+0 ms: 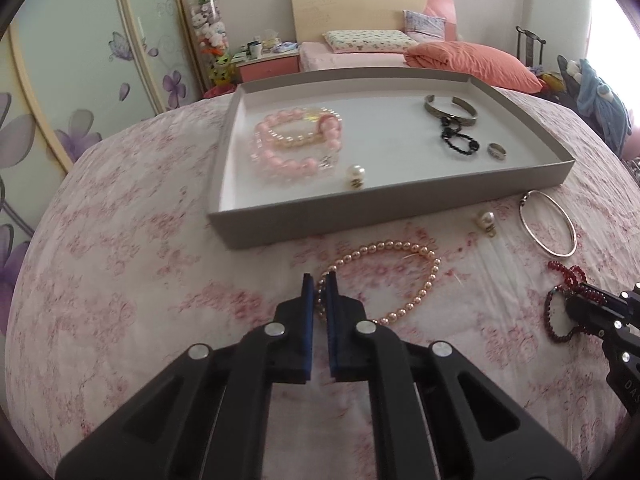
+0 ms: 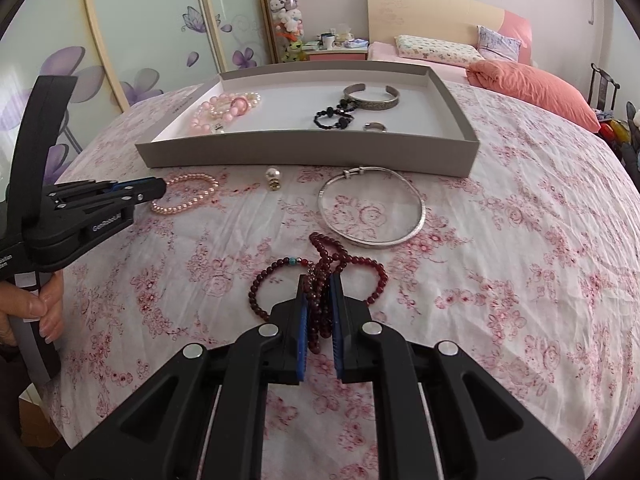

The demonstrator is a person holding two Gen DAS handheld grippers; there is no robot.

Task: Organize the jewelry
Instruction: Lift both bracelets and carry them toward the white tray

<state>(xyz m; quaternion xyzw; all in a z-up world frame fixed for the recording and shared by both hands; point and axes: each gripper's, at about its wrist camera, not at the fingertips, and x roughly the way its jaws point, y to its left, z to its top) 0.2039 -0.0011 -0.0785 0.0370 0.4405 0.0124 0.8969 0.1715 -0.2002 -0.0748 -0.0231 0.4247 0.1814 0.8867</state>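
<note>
Bedroom scene; the work surface is a bed covered by a floral sheet. The left gripper is clamped on the near end of a pearl bracelet that lies flat on the sheet. The right gripper is clamped on a bunched dark red bead bracelet, probably gathered so that all loops lift together. Beyond them, near the tray's front wall, lie a silver bangle and a pearl earring (both still unsorted). The grey tray already holds pink bracelets, a metal cuff, black beads and a ring.
</note>
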